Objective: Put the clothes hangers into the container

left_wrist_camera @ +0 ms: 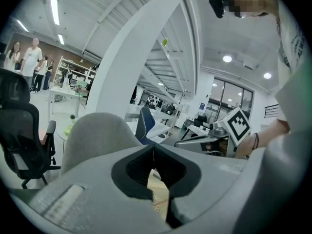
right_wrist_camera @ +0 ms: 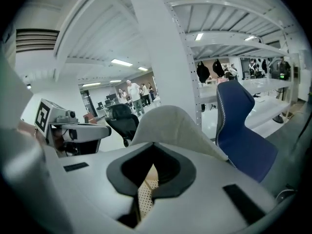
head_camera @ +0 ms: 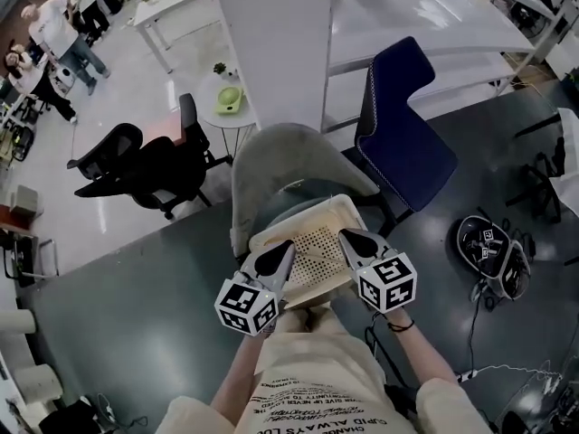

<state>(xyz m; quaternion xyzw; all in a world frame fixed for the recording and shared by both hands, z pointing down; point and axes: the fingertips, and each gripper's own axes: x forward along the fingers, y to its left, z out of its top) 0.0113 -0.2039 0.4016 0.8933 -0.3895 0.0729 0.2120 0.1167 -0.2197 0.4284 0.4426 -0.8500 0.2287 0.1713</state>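
Observation:
A cream perforated container (head_camera: 312,244) sits over the seat of a grey chair (head_camera: 271,165), straight in front of me. My left gripper (head_camera: 288,247) is shut on the container's left side. A strip of its cream wall (left_wrist_camera: 158,194) shows in the gap behind the left gripper's (left_wrist_camera: 154,150) meeting tips. My right gripper (head_camera: 346,236) is shut on the right side, and the dotted wall (right_wrist_camera: 144,199) shows below the right gripper's (right_wrist_camera: 154,145) closed jaws. No clothes hanger shows in any view.
A blue chair (head_camera: 407,134) stands to the right of the grey one and a black office chair (head_camera: 145,165) to the left. A white pillar (head_camera: 271,34) rises behind. A black device with cables (head_camera: 493,256) lies on the floor at right.

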